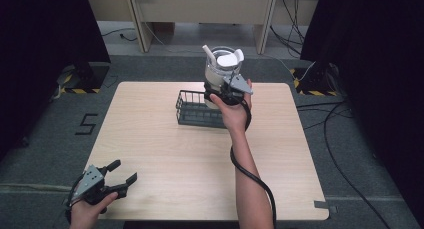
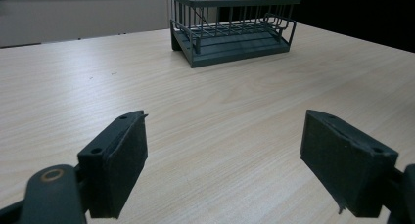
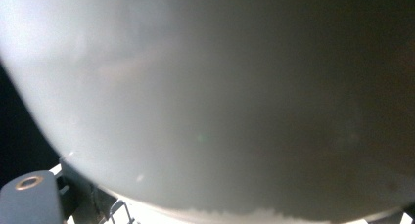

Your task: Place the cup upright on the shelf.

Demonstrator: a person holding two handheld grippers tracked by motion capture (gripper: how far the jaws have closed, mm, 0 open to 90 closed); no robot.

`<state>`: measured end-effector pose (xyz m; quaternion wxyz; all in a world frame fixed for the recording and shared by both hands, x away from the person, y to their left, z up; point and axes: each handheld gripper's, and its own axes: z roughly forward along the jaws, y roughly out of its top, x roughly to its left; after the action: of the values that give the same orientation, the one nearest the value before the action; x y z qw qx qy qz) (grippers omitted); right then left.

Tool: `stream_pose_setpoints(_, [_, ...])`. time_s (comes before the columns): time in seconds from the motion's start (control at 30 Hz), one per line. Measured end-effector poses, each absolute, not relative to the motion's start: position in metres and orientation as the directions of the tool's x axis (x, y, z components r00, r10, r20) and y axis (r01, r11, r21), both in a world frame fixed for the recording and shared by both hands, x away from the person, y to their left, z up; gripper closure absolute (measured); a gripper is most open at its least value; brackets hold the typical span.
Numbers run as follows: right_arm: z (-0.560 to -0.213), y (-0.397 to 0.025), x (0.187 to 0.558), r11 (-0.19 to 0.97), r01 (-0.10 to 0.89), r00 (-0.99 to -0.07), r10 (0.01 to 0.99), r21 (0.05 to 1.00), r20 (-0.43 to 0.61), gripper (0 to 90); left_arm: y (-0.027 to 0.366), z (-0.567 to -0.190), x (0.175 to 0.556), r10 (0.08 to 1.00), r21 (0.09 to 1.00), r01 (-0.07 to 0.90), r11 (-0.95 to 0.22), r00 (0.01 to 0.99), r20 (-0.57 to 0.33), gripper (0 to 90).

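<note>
A clear jar [image 1: 222,64] with white pieces inside is held up over the far middle of the table. My right gripper [image 1: 220,91] is shut on its lower part, just above the right end of a dark wire basket [image 1: 192,111]. In the right gripper view the jar's pale wall [image 3: 205,101] sits pressed close to the camera, with bits of basket wire [image 3: 117,209] below it. My left gripper [image 1: 124,171] rests near the table's front left corner, open with nothing between its jaws [image 2: 225,150]. It faces the basket [image 2: 235,45] across bare wood.
The wooden table [image 1: 165,159] has a rounded front edge. Black cables [image 1: 340,139] trail on the grey floor to the right. Dark curtains stand on both sides, and wooden furniture legs [image 1: 142,29] rise behind the table.
</note>
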<state>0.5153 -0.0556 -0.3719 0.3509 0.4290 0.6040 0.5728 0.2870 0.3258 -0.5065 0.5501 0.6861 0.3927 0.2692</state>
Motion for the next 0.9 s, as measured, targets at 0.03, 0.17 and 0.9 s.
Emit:
stream_pose_setpoints(0.03, [-0.372,-0.055,0.517,-0.024,0.118,-0.383,0.921,0.993,0.067,11.0,0.326,-0.506,0.287,0.835,0.966,0.243,-0.086,0.547,-0.063,16.8])
stream_pose_setpoints(0.17, [-0.373,-0.053,0.522,-0.020,0.122,-0.382,0.922,0.992,0.066,11.0,0.326,-0.507,0.287,0.835,0.966,0.243,-0.085,0.546,-0.064,16.8])
stream_pose_setpoints(0.9, [-0.394,-0.039,0.542,0.012,0.175,-0.363,0.930,0.984,0.053,11.0,0.327,-0.506,0.287,0.836,0.967,0.242,-0.078,0.544,-0.069,16.9])
